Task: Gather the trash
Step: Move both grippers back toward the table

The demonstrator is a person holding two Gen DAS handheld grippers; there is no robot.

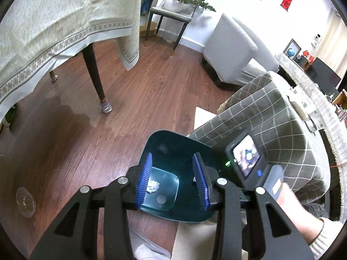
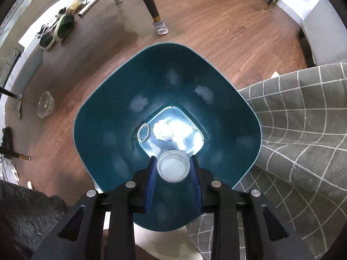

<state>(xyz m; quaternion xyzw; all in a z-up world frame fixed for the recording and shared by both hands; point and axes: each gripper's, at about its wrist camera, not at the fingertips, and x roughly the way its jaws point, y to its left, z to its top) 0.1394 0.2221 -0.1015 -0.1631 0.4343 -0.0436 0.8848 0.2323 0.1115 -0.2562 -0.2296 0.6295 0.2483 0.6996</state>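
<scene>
A teal waste bin point(image 2: 108, 108) stands on the wood floor, seen from straight above. On its bottom lie a crumpled white paper ball point(image 2: 162, 131) and a thin loop like a rubber band point(image 2: 144, 132). My right gripper point(image 2: 173, 158) is shut on a small clear plastic cup point(image 2: 172, 166), held over the bin's mouth. In the left wrist view the same bin point(image 1: 164, 143) sits beneath my left gripper point(image 1: 172, 158), whose blue pads stand apart with nothing between them: it is open. The paper ball point(image 1: 153, 186) shows beside the left pad. The right gripper's camera body point(image 1: 245, 158) is just to the right.
A clear plastic bowl point(image 2: 45, 106) lies on the floor left of the bin. A grey checked sofa cushion point(image 1: 271, 119) presses against the bin's right side. A cloth-covered table point(image 1: 54, 32) with a dark leg point(image 1: 95, 75) stands beyond. Green slippers point(image 2: 65, 27) lie far left.
</scene>
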